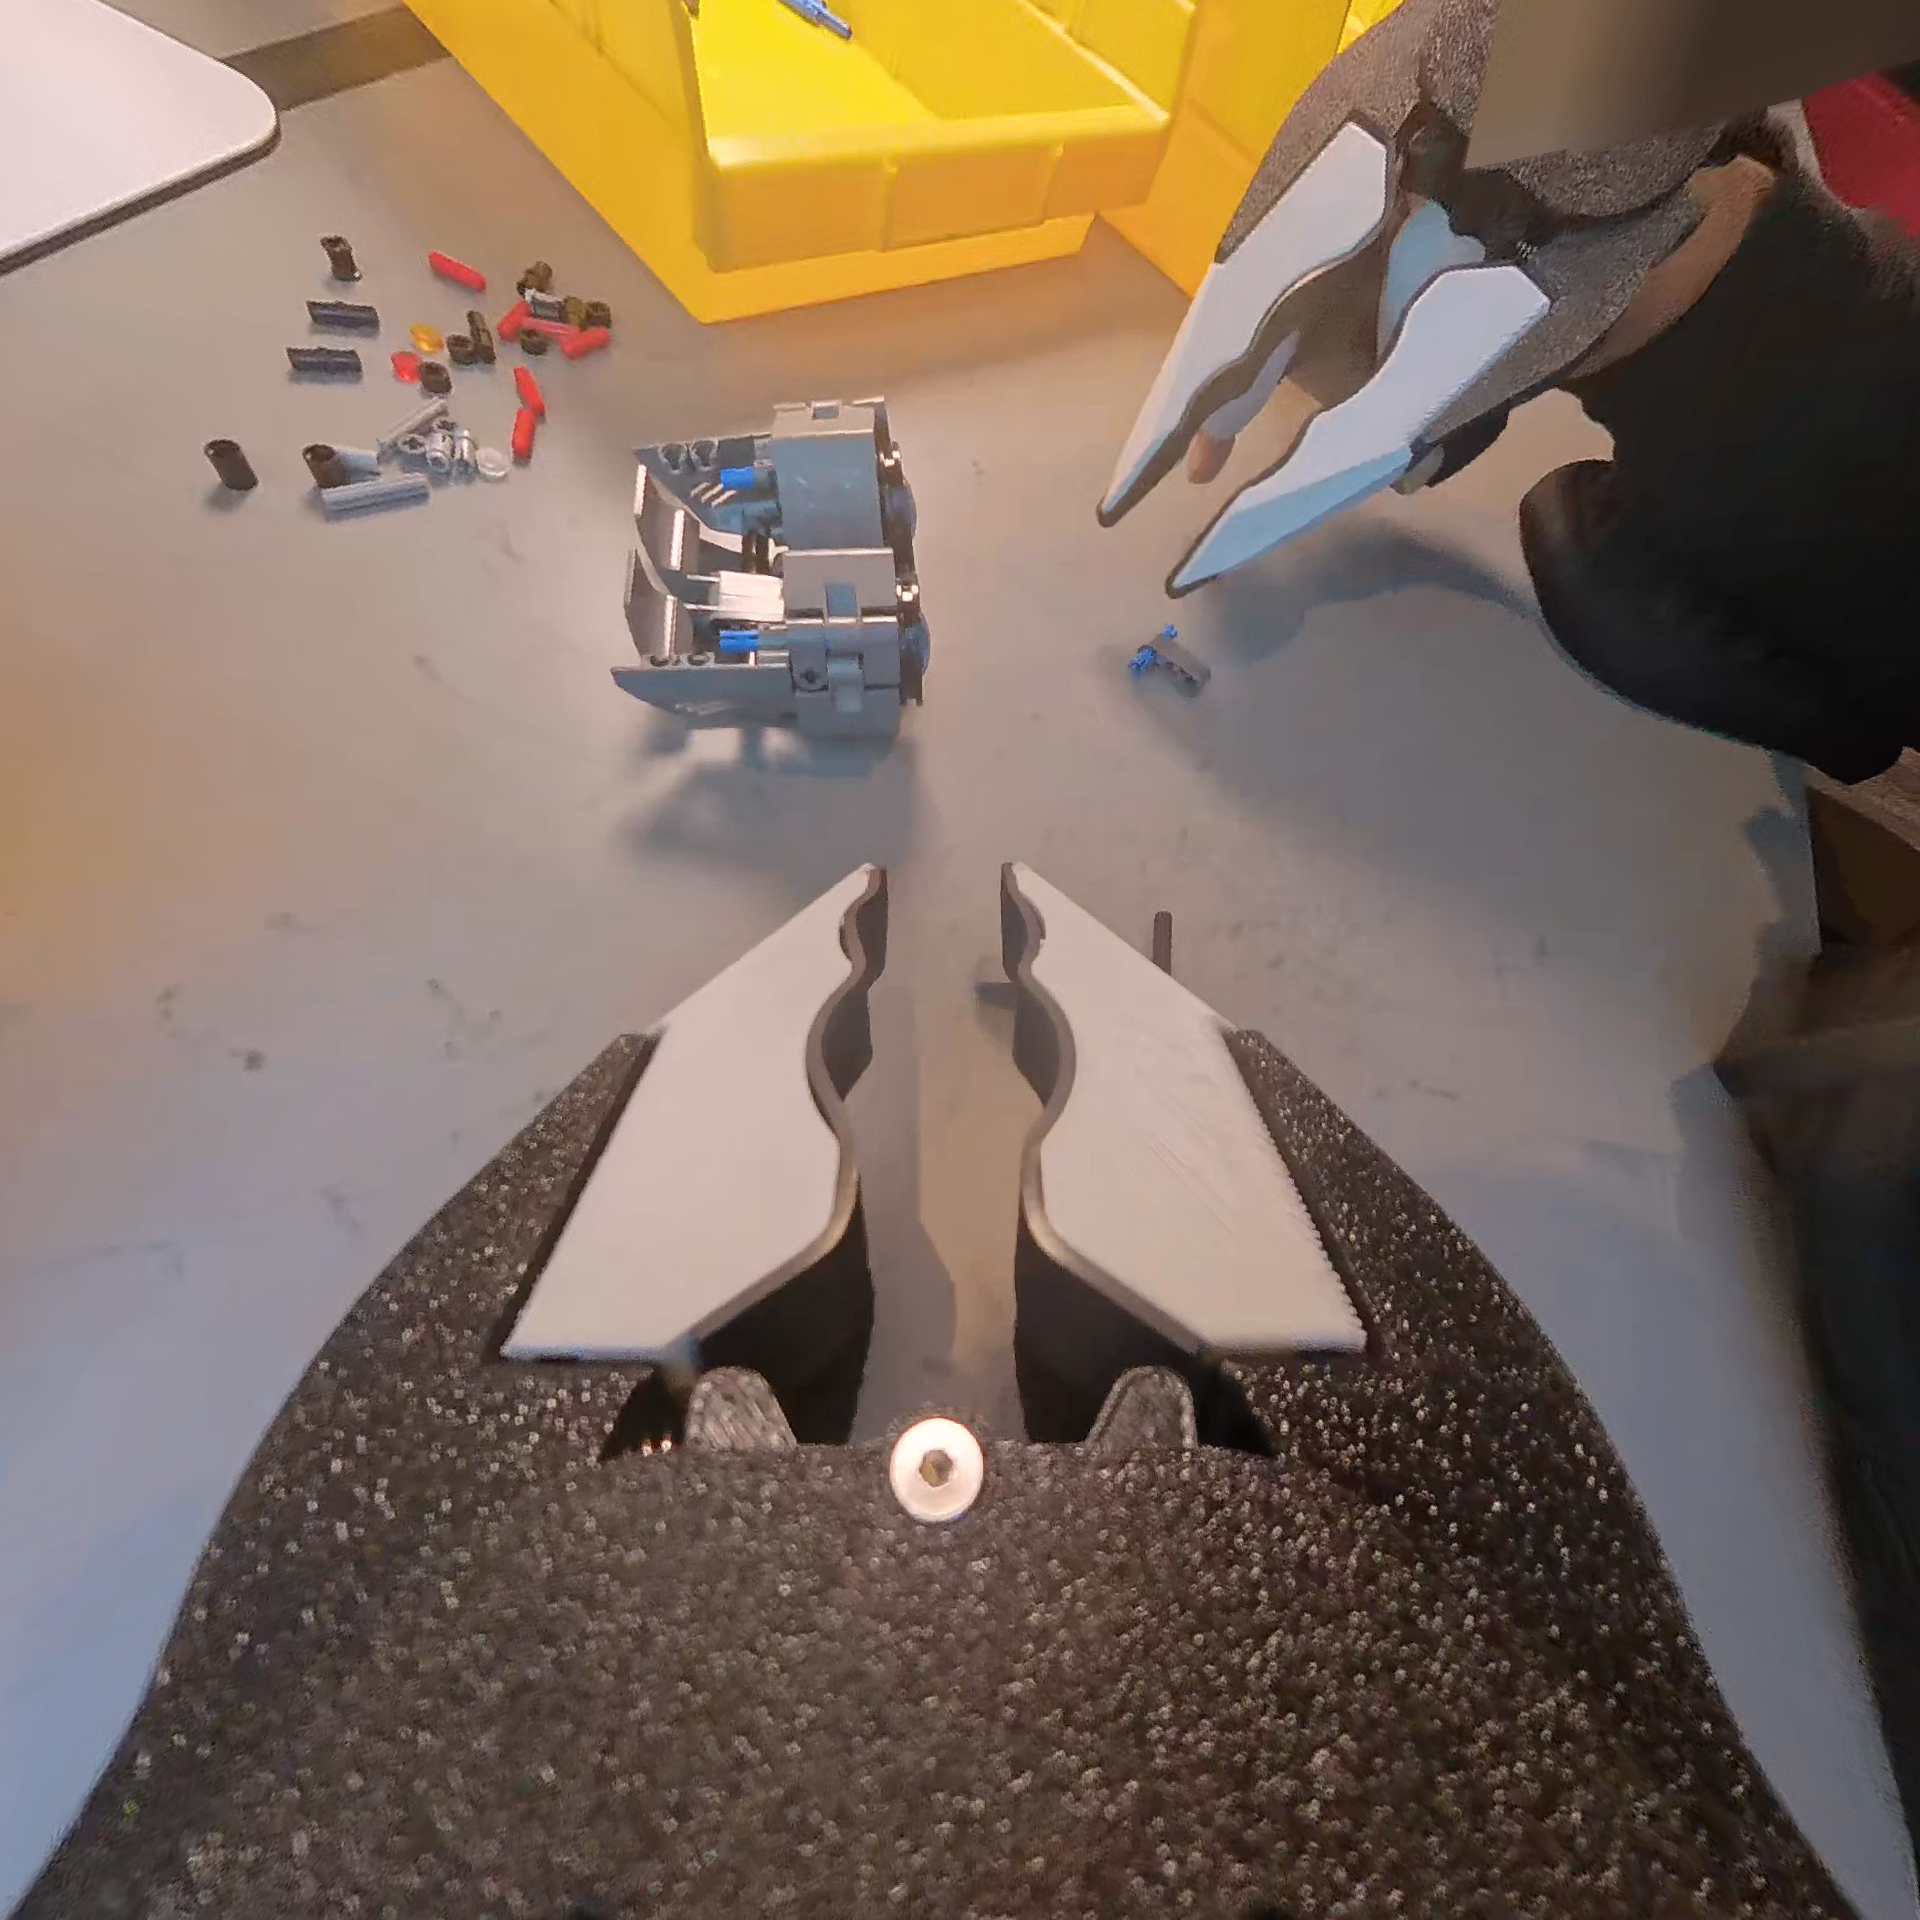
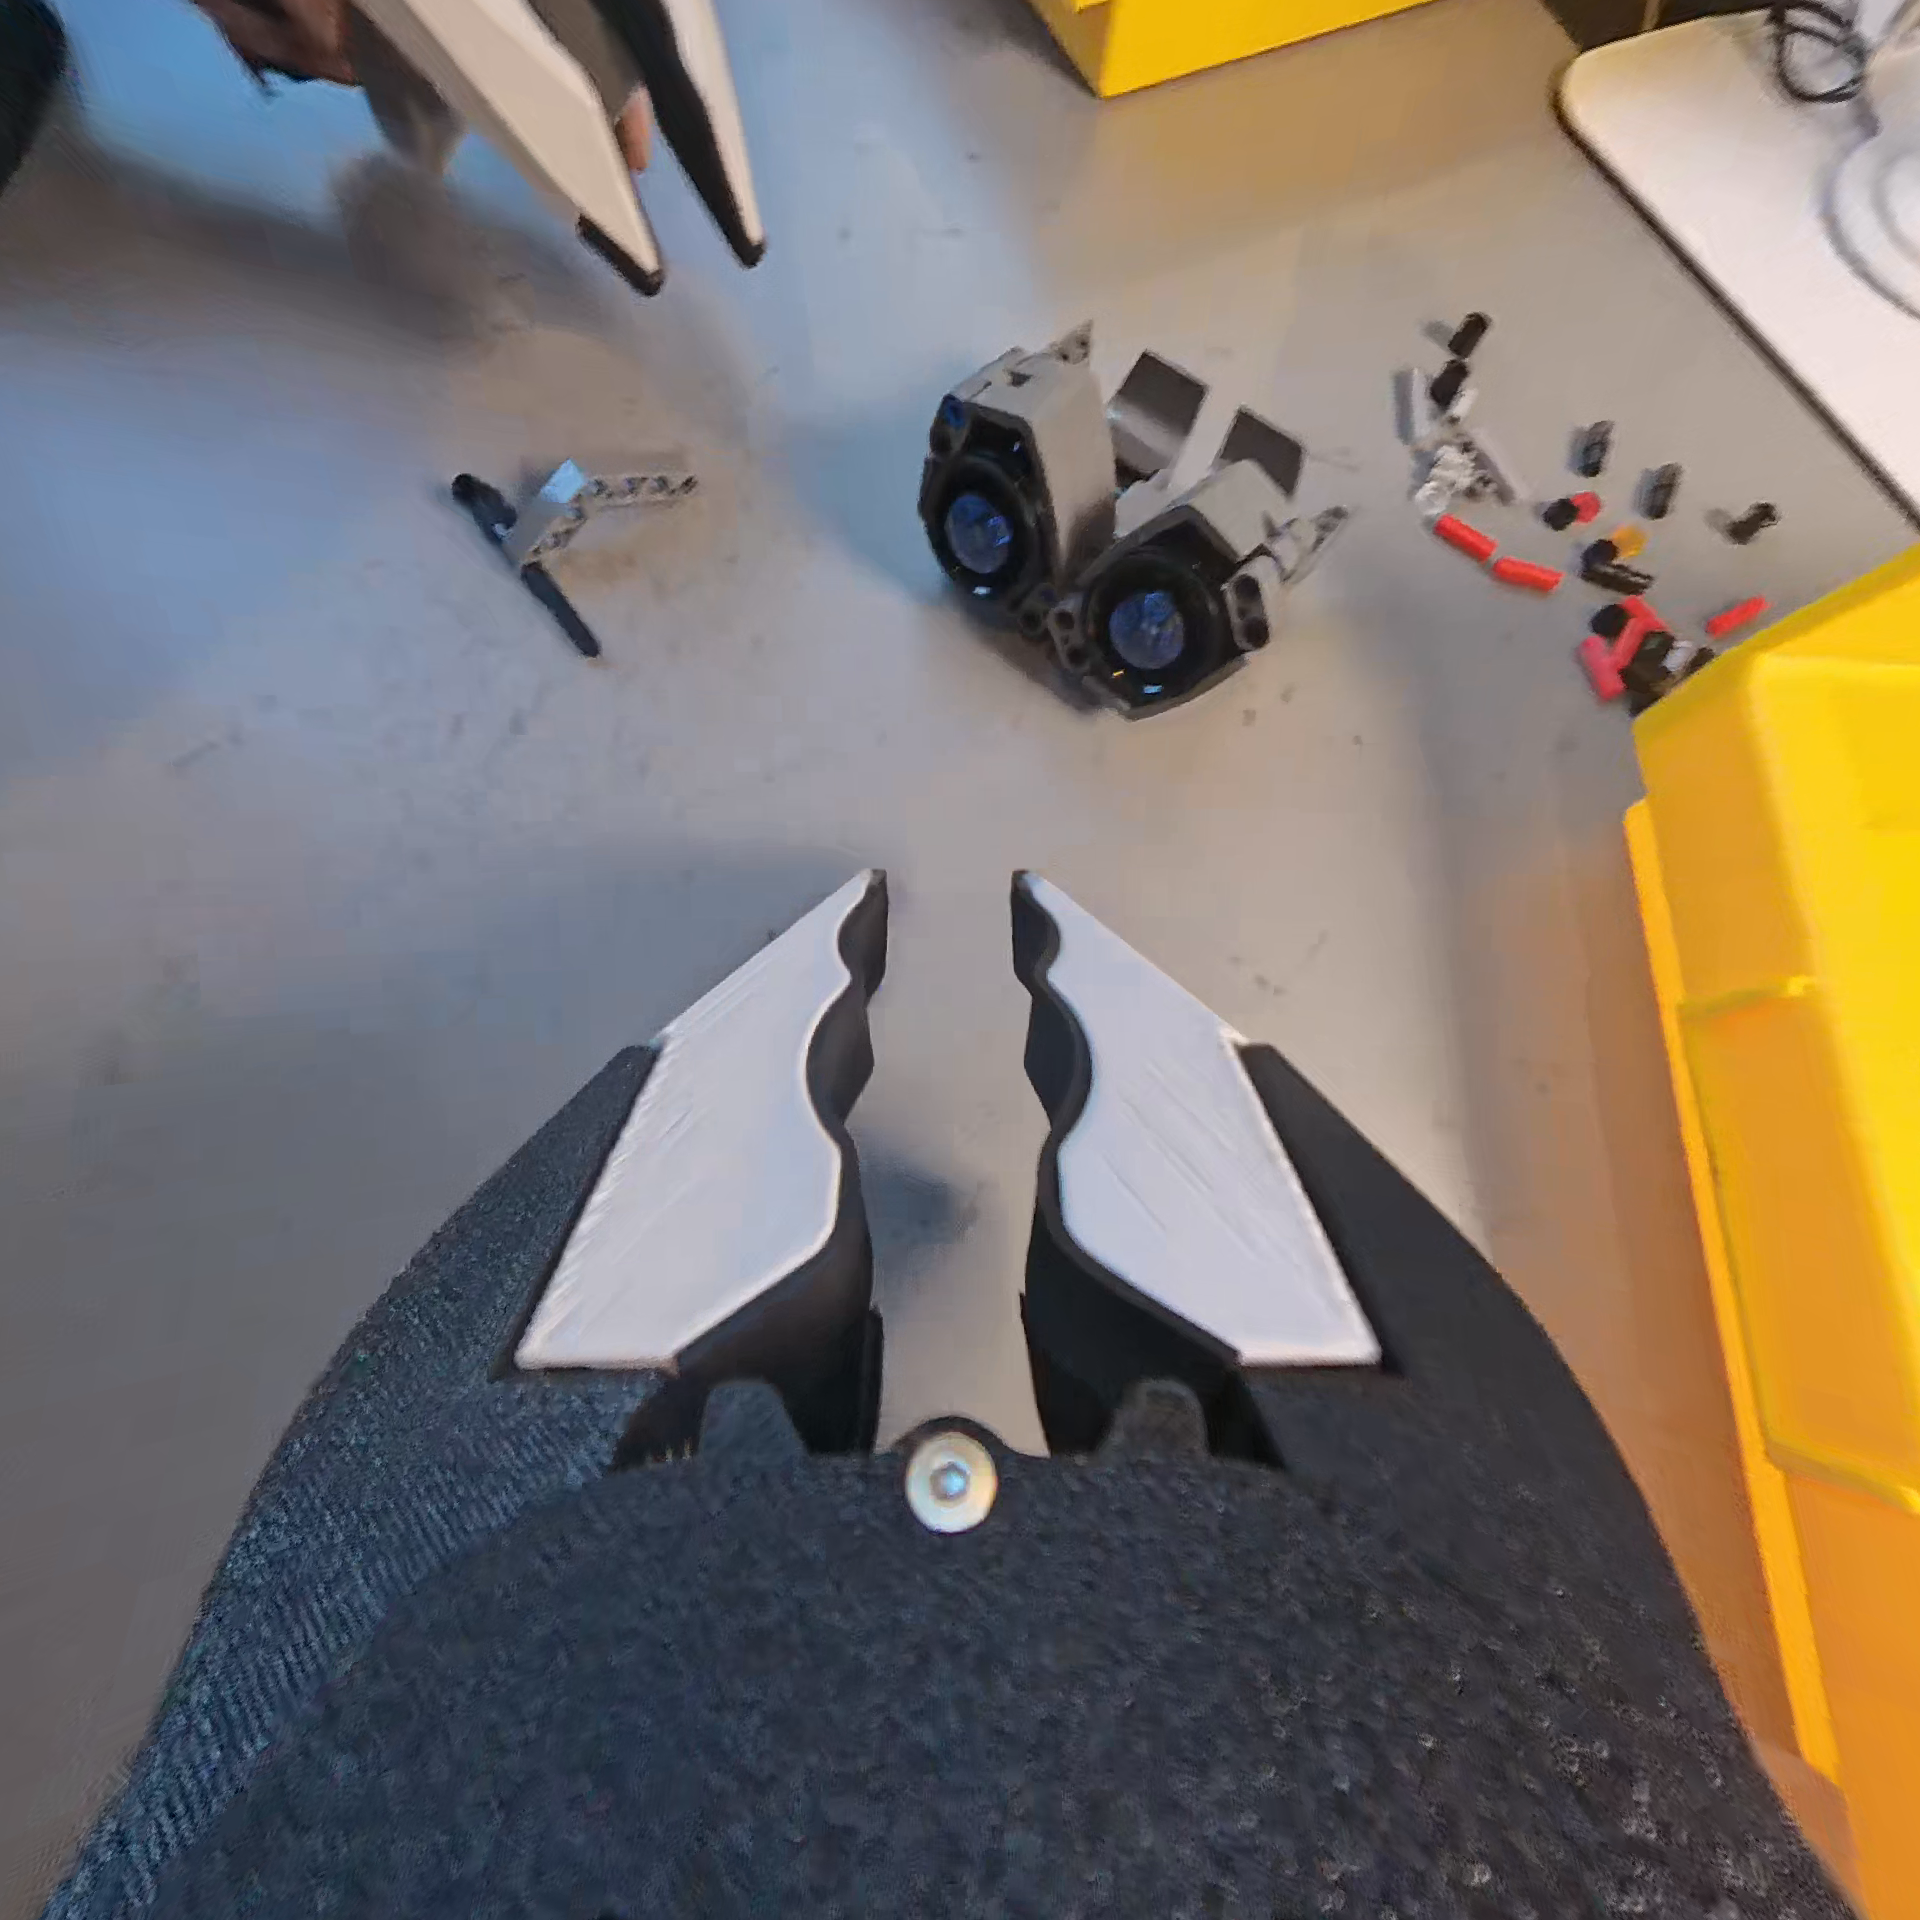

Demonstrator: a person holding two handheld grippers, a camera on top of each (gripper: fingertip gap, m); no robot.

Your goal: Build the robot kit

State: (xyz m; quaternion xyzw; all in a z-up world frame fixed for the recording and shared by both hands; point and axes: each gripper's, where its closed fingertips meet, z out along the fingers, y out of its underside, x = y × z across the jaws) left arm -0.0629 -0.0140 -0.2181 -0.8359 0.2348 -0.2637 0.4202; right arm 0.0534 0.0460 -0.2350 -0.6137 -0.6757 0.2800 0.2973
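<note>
A grey and black brick assembly (image 1: 774,582) with two round lens-like fronts (image 2: 1101,530) sits on the grey table between the two grippers. My left gripper (image 1: 943,883) is open and empty, hovering short of the assembly; it also shows in the right wrist view (image 2: 694,265). My right gripper (image 2: 948,883) is open and empty; in the left wrist view it hangs to the assembly's right (image 1: 1143,551), held by a gloved hand. A small grey piece with blue pins (image 1: 1169,663) lies just below its tips. A grey beam on a black axle (image 2: 561,520) lies near my left gripper.
A scatter of small red, black and grey parts (image 1: 447,364) lies beside the assembly and shows in the right wrist view (image 2: 1558,540). Yellow bins (image 1: 914,135) stand behind; one borders the right side (image 2: 1787,935). A white tabletop corner (image 2: 1745,208) carries cables.
</note>
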